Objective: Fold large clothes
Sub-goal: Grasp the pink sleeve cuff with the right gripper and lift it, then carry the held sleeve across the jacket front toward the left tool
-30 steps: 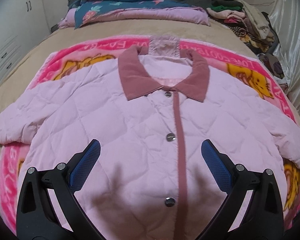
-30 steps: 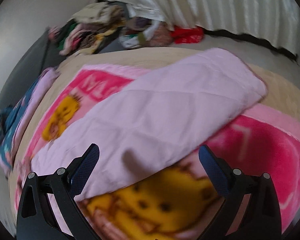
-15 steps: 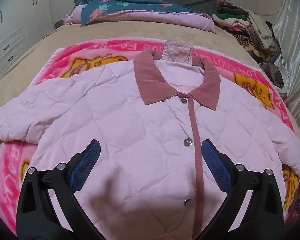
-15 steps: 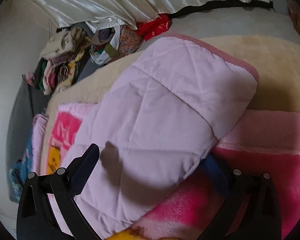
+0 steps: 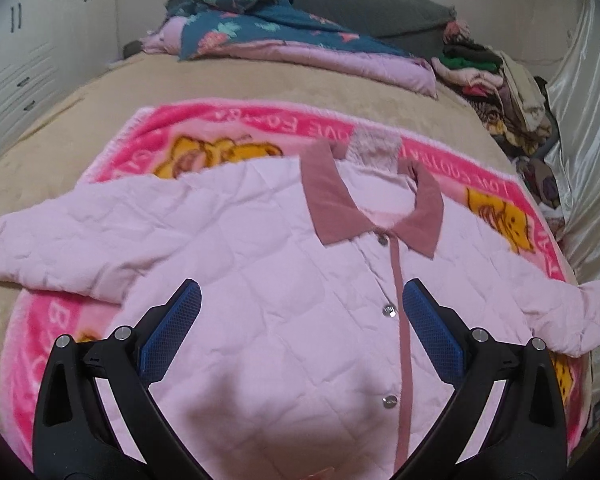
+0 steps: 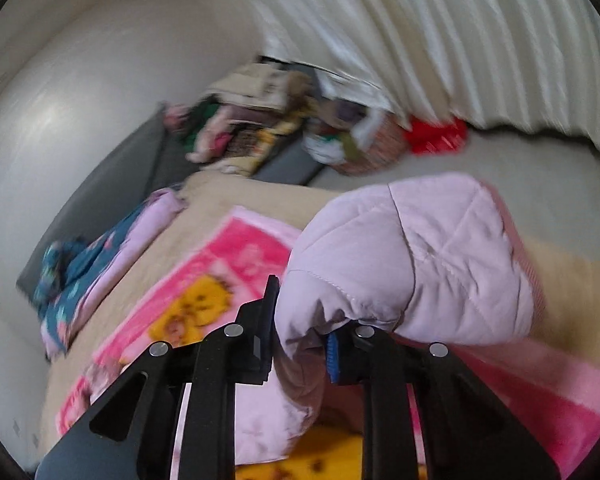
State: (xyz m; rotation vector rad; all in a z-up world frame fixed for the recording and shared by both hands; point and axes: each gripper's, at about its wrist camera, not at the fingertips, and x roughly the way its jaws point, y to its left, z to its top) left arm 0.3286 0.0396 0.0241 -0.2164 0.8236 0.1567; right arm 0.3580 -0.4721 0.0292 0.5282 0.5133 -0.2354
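A pale pink quilted jacket (image 5: 260, 280) lies face up on a bright pink cartoon blanket (image 5: 148, 136) spread over the tan bed cover (image 5: 80, 120), its dusty-rose collar (image 5: 372, 208) pointing toward the headboard and its buttoned front running down the middle. The left gripper (image 5: 302, 300) hangs over the jacket's chest with its blue-padded fingers (image 5: 172, 332) spread wide, holding nothing. Off at the bed's right edge, the right gripper (image 6: 300, 320) has pinched down on the cuff end of the right sleeve (image 6: 412, 256) — the fabric bunches up between its fingers and bulges above them, lifted off the blanket. The other sleeve (image 5: 60, 248) lies flat, stretched out to the left. A folded blue floral quilt (image 5: 268, 28) sits near the headboard, and a heap of mixed clothes (image 5: 496, 80) is piled in the far right corner beside the pale curtain (image 6: 440, 40).
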